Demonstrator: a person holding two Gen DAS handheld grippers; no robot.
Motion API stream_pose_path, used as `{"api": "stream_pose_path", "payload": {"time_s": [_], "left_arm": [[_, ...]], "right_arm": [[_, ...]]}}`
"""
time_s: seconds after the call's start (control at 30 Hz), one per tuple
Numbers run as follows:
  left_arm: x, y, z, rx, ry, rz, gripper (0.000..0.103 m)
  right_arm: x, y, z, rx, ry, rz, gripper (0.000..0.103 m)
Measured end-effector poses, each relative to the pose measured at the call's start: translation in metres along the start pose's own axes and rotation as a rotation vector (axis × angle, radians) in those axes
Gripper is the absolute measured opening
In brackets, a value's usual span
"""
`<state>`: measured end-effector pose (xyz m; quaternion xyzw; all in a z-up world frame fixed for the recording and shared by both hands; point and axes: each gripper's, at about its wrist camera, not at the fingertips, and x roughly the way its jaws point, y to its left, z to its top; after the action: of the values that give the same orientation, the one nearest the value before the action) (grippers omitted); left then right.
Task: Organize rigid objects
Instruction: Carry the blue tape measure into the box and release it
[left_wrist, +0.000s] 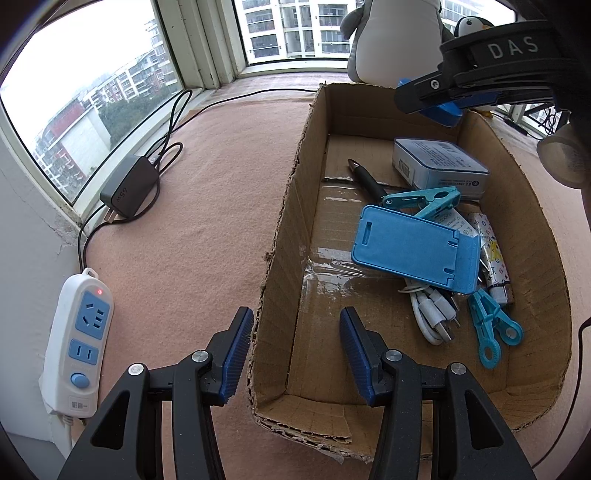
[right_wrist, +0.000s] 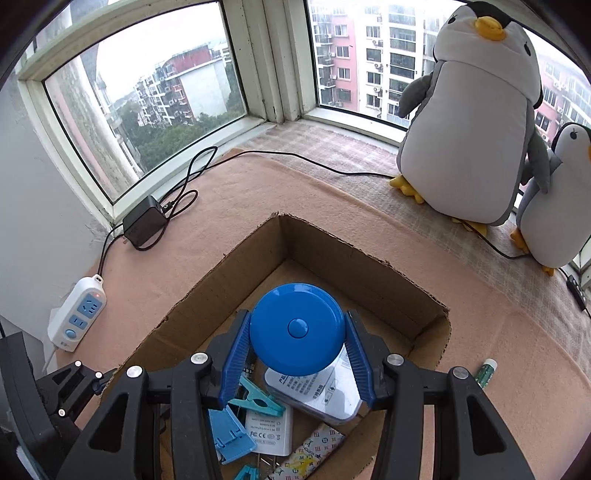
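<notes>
A cardboard box (left_wrist: 291, 206) (right_wrist: 369, 266) sits on the pink cloth. It holds a blue phone stand (left_wrist: 413, 247), a grey tin (left_wrist: 439, 166), a black pen (left_wrist: 365, 177), teal clips (left_wrist: 424, 199), a white cable (left_wrist: 432, 314) and a patterned lighter (left_wrist: 493, 254). My right gripper (right_wrist: 297, 350) is shut on a round blue tape measure (right_wrist: 297, 328), held above the box over the tin (right_wrist: 321, 395). It also shows in the left wrist view (left_wrist: 443, 110). My left gripper (left_wrist: 295, 354) is open, straddling the box's near left wall.
A white power strip (left_wrist: 77, 347) (right_wrist: 77, 310) lies at the left wall. A black charger (left_wrist: 129, 190) (right_wrist: 144, 221) with cables lies by the window. Two penguin plush toys (right_wrist: 476, 125) stand at the back right. A small green tube (right_wrist: 485, 373) lies right of the box.
</notes>
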<state>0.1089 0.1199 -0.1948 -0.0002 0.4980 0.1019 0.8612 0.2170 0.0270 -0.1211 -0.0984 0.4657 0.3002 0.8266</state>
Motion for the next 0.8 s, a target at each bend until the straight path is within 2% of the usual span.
{"api": "stream_pose_path", "payload": {"time_s": [0.57,0.7,0.8], "left_arm": [[0.000,0.001,0.000,-0.002,-0.002,-0.002,0.053],[0.001,0.001,0.000,-0.002,-0.002,-0.001,0.053],[0.001,0.001,0.000,-0.001,-0.002,-0.001,0.053]], "right_arm": [[0.031,0.004,0.017,-0.004,0.035,-0.021,0.046],[0.032,0.006,0.019,-0.013,0.052,-0.006,0.059],[0.031,0.007,0.019,-0.017,0.046,-0.017,0.063]]}}
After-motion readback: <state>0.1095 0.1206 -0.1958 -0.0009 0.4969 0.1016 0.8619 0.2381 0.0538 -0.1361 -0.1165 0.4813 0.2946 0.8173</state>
